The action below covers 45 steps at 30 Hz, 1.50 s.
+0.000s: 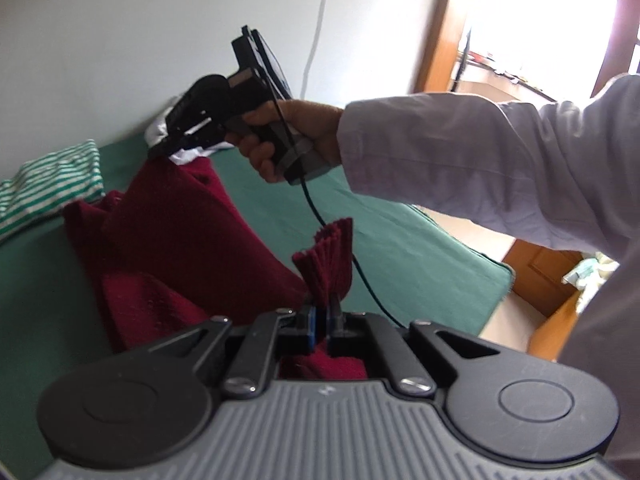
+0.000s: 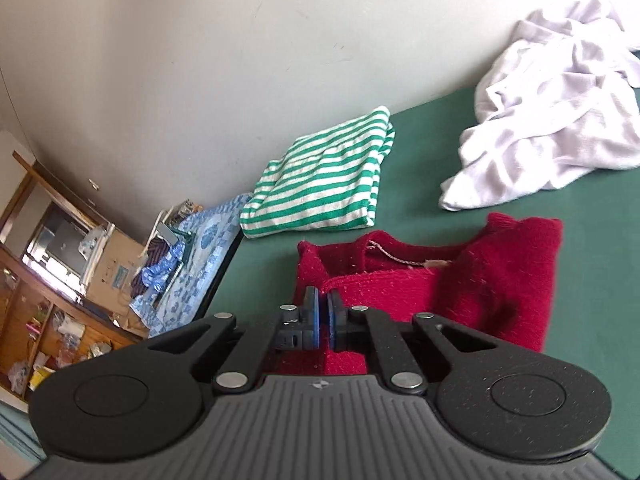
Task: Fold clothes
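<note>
A dark red knitted sweater [image 1: 180, 232] [image 2: 480, 280] lies bunched on a green bed sheet [image 1: 400, 240] [image 2: 592, 248]. My left gripper [image 1: 323, 312] is shut on a ribbed edge of it, and the fabric fans up above the fingertips. My right gripper [image 2: 323, 300] has its blue pads nearly together at a folded edge of the sweater near the collar. In the left wrist view the right gripper [image 1: 160, 154] is held by a hand [image 1: 296, 132] in a pale sleeve, and the sweater rises to a peak at its tips.
A folded green-and-white striped garment [image 2: 324, 184] [image 1: 52, 184] lies by the wall. A crumpled white garment [image 2: 552, 120] sits at the right. A black cable [image 1: 320, 216] hangs from the right gripper. Beyond the bed's edge are a blue patterned cloth [image 2: 200, 248] and wooden shelves [image 2: 36, 320].
</note>
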{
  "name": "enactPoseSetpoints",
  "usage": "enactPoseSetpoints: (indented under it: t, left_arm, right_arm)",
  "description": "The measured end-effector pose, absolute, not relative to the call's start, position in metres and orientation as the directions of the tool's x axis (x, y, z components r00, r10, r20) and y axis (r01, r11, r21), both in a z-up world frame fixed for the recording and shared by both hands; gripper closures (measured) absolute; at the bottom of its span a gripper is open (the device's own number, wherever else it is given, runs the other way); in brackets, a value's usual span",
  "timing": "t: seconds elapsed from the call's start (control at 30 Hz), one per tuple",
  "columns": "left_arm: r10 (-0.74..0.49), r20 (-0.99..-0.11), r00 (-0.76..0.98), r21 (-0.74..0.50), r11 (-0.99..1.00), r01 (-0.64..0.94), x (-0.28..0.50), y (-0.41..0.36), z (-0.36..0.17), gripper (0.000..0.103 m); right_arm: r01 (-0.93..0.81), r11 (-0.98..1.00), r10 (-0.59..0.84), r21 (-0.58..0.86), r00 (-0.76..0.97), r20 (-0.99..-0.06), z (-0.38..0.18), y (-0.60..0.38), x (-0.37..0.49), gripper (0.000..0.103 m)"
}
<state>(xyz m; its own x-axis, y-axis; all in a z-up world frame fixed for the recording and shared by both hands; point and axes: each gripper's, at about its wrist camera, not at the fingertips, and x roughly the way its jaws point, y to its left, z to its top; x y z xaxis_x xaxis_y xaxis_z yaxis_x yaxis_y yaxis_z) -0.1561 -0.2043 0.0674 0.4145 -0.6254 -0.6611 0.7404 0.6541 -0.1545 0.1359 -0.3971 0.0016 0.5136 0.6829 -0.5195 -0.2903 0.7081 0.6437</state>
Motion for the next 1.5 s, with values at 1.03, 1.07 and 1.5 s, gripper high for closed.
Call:
enactPoseSetpoints:
  t: [1.03,1.07,1.5]
  left_arm:
    - [-0.646,-0.759,0.078,-0.365,0.522,0.771,-0.161,-0.212,-0.004,0.102]
    - [-0.653,-0.754,0.068,-0.377,0.516,0.769,-0.163,-0.207,0.001,0.096]
    - [-0.681,-0.696,0.226,-0.339,0.590,0.733,-0.160,-0.136,0.048,0.021]
  right_arm:
    - [-0.283,0.756,0.654,0.590,0.325,-0.683,-0.063,-0.419,-0.089,0.067]
    - [-0.274,0.758,0.652,0.592,0.323,-0.686,-0.064,-0.418,-0.099,0.065]
    - [-0.202,0.772,0.630,0.602,0.361,-0.687,-0.070,-0.398,-0.176,0.066]
